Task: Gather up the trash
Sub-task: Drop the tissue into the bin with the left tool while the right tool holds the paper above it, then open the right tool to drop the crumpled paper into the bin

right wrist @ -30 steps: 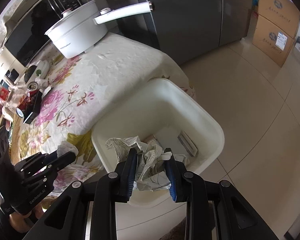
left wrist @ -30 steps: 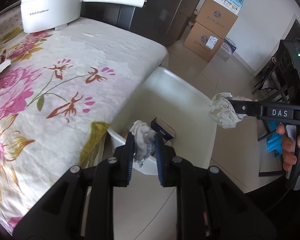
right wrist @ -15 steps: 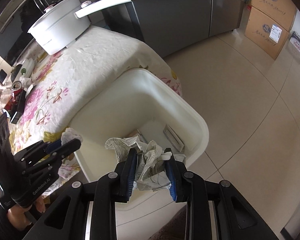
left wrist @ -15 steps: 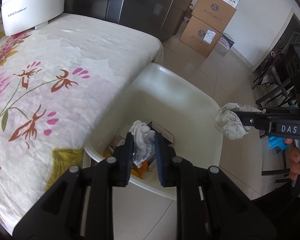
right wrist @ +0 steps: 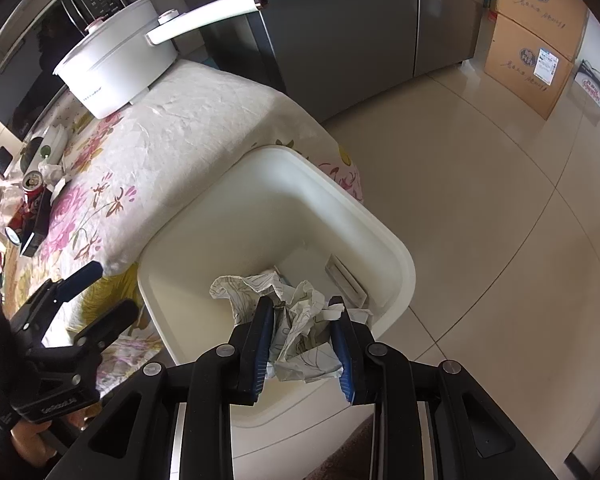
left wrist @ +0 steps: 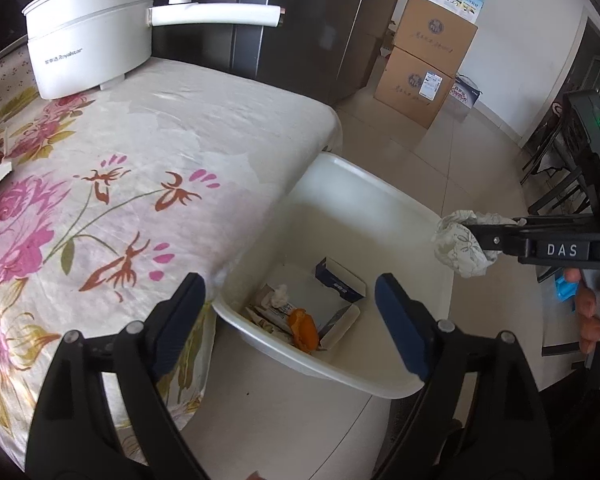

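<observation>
Standing on the flowered tablecloth (left wrist: pixel 152 148) at far left is a white electric pot with a long handle (left wrist: pixel 88 48); beside the table sits the white plastic trash bin (left wrist: pixel 380 200) — a small crumpled white tissue (left wrist: pixel 279 295), a dark blue carton (left wrist: pixel 340 280) and orange peel (left wrist: pixel 302 326) lie inside. The left gripper (left wrist: pixel 290 312) hangs above it, jaws spread wide and empty. Further right, the right gripper (right wrist: pixel 302 344) pinches a crumpled patterned paper wad (right wrist: pixel 296 320) over the bin's rim
</observation>
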Demonstrator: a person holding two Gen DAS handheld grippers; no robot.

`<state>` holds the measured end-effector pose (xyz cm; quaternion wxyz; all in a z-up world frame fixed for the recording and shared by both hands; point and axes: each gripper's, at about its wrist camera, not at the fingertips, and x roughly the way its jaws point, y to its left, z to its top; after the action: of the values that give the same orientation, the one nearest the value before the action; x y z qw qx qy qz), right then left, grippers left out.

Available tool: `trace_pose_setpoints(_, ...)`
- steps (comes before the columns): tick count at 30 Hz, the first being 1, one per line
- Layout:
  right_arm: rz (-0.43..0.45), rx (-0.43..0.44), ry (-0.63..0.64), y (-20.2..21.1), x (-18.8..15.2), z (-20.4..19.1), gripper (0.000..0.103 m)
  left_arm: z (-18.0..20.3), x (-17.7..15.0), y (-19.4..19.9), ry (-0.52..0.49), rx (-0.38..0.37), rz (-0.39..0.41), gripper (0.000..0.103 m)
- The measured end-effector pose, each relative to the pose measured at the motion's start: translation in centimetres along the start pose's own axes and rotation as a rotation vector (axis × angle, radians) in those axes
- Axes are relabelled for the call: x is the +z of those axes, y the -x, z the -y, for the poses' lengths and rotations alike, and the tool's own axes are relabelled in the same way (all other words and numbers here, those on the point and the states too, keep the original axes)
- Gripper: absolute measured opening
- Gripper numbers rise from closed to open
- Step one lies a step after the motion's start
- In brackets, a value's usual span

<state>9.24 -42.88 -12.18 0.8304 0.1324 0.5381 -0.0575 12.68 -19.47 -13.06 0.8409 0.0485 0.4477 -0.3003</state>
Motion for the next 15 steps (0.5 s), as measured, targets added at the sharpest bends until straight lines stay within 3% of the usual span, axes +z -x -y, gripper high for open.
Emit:
trace_pose_setpoints(8, 0.026, 0.010, 0.002, 0.7, 0.4, -0.8, 0.032, -2.5, -0.4, 2.4, 0.030, 0.059, 0.019, 0.090)
trace_pose_setpoints(11, 0.037, 0.004, -0.005, 1.0, 0.6, -1.4, 0.060, -3.1, -0.6, 3.3, 0.032, 0.088, 0.030, 0.095)
trace_pose_setpoints(15, 0.049, 0.023, 0.003, 1.3, 0.8, -2.6, 0.063, -3.9, -1.0, 4.5, 0.037, 0.114, 0.044, 0.095)
